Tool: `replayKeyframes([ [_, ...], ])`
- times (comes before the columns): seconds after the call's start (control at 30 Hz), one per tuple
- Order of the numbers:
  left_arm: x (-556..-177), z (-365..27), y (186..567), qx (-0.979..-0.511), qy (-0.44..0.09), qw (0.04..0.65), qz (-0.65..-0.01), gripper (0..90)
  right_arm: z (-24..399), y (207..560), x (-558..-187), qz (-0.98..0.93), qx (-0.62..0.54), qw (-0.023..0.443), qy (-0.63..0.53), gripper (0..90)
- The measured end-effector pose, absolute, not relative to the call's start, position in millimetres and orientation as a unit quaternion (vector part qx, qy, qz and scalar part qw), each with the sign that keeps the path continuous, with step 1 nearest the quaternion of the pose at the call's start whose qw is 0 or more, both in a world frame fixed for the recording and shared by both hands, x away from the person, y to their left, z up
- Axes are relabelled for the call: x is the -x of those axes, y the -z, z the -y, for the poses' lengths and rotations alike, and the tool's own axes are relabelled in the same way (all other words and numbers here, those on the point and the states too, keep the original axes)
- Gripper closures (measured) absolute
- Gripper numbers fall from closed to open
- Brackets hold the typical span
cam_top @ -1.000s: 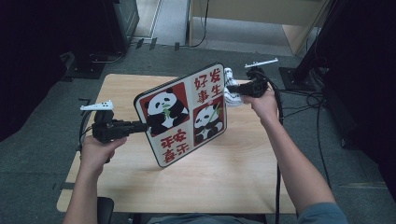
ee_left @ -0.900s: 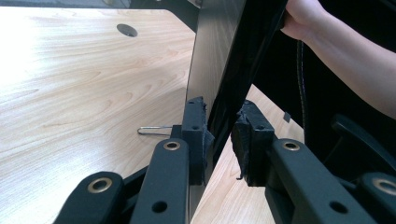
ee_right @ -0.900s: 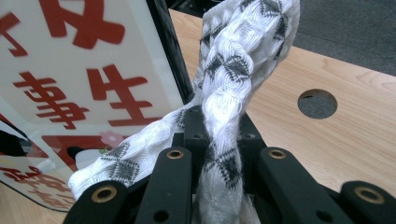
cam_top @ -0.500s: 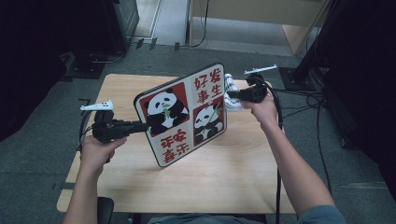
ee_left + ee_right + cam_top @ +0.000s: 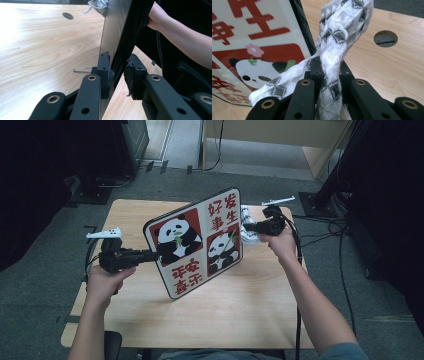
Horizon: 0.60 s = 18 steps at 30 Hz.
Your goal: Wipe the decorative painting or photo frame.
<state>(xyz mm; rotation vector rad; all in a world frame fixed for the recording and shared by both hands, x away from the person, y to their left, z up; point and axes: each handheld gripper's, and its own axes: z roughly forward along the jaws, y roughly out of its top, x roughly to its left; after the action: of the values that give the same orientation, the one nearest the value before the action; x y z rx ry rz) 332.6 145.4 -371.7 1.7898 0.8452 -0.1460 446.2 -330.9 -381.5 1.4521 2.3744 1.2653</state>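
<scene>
The left forearm enters from the bottom left of the high view and rises to the left hand, at the middle left of the frame. This hand holds the left gripper, which points level toward the right; its jaws are clamped tight. The right forearm comes from the bottom right and goes diagonally up to the right hand, right of the centre. It holds the right gripper, which points to the left with its jaws pressed together.
</scene>
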Motion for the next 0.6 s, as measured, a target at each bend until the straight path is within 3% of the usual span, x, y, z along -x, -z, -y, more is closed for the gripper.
replayKeyframes([
  [0.6,-333.1,-145.5,372.6,-0.755,0.064,0.546,-0.357,75.4,332.9,401.5,-437.4,-0.776,-0.476,0.047,-0.411,81.1],
])
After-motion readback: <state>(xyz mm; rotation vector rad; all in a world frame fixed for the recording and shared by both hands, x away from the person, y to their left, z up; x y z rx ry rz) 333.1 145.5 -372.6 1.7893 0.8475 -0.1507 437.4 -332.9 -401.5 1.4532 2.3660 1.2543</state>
